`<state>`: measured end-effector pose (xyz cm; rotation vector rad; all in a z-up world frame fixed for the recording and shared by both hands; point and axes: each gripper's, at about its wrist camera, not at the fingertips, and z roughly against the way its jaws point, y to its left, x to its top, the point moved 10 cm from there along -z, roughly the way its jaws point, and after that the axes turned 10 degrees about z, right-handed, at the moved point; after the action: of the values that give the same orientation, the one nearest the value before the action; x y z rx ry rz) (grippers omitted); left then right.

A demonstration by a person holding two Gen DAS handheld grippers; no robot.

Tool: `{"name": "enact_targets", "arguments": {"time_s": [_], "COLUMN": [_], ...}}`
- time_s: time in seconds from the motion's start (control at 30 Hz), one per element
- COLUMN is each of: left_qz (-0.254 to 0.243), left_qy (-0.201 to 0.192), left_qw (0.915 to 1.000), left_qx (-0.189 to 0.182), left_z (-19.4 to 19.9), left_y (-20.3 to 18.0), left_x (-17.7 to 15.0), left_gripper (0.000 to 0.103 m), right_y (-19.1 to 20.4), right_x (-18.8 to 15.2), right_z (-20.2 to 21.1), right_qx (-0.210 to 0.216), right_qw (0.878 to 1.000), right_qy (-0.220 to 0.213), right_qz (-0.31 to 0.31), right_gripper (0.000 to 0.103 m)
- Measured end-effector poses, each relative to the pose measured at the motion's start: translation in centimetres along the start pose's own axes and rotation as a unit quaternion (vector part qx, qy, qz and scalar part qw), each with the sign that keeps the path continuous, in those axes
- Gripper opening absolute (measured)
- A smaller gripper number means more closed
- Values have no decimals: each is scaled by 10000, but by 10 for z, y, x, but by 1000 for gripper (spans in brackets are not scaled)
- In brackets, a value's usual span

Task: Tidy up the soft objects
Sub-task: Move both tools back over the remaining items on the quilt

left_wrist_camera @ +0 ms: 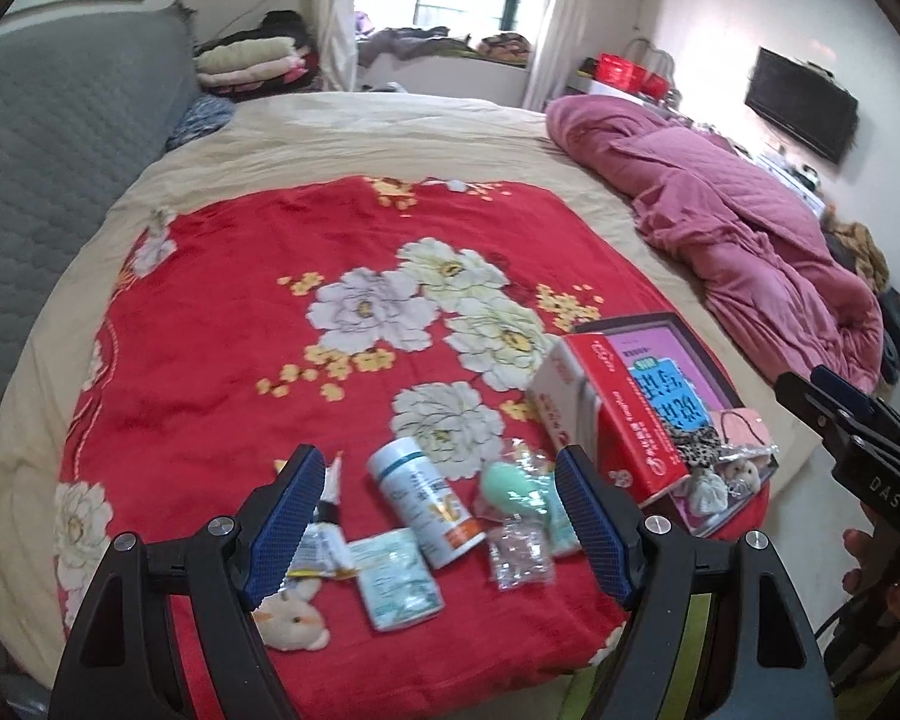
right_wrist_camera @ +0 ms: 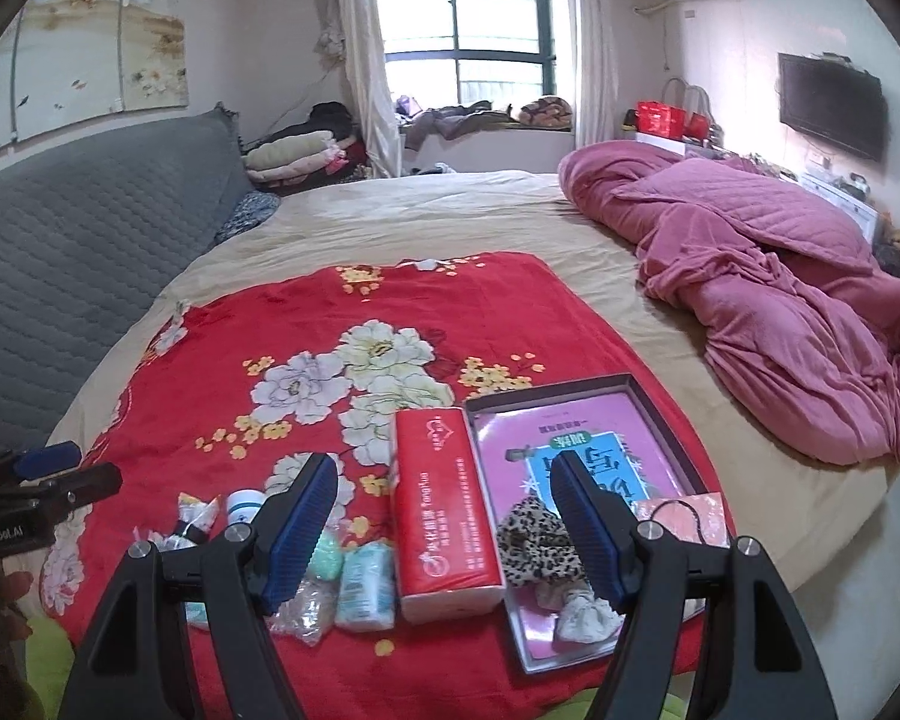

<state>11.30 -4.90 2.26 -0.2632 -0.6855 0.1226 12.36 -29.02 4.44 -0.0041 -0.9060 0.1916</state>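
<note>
Both grippers are spread wide with nothing in them: the left gripper (left_wrist_camera: 438, 531) hangs over the clutter near the red floral blanket's (left_wrist_camera: 240, 324) front edge, the right gripper (right_wrist_camera: 447, 531) above the shallow box (right_wrist_camera: 642, 387). Soft stuff is split: the plush bunny (left_wrist_camera: 294, 618) lies by the left finger, while the leopard scrunchie (right_wrist_camera: 534, 546) and grey scrunchie (right_wrist_camera: 585, 615) sit in the box beside the red tissue pack (right_wrist_camera: 444, 510). Plenty of bare blanket farther back.

- One red tissue box (right_wrist_camera: 447, 516), standing beside the tray.
- One shallow box tray (right_wrist_camera: 660, 396) with a pink liner.
- One white bottle (left_wrist_camera: 426, 498).
- One tissue pack (left_wrist_camera: 397, 579).
- Two small plush toys: one (left_wrist_camera: 291, 618) on the blanket, one (left_wrist_camera: 744, 471) in the tray.
- One leopard-print scrunchie (right_wrist_camera: 534, 540).
- One mint-green item (left_wrist_camera: 513, 483), perhaps a sponge.
- One clear packet (left_wrist_camera: 521, 558).
</note>
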Motion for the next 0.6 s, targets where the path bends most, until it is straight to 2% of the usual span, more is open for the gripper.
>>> {"name": "enact_targets", "arguments": {"time_s": [0.3, 0.6], "left_qz": [340, 458], "left_qy": [-41, 70], "left_qw": [9993, 9984], "left_qx": [160, 325], "left_z": [15, 16], "left_y": [42, 69], "left_x": [-5, -23], "left_gripper": [80, 80], "right_y": [31, 59], "right_x": [3, -8], "right_z": [2, -4], "right_qx": [235, 479], "right_qw": [9994, 9979], "right_qy": [1, 101], "right_qz": [271, 418], "right_gripper": [73, 73]}}
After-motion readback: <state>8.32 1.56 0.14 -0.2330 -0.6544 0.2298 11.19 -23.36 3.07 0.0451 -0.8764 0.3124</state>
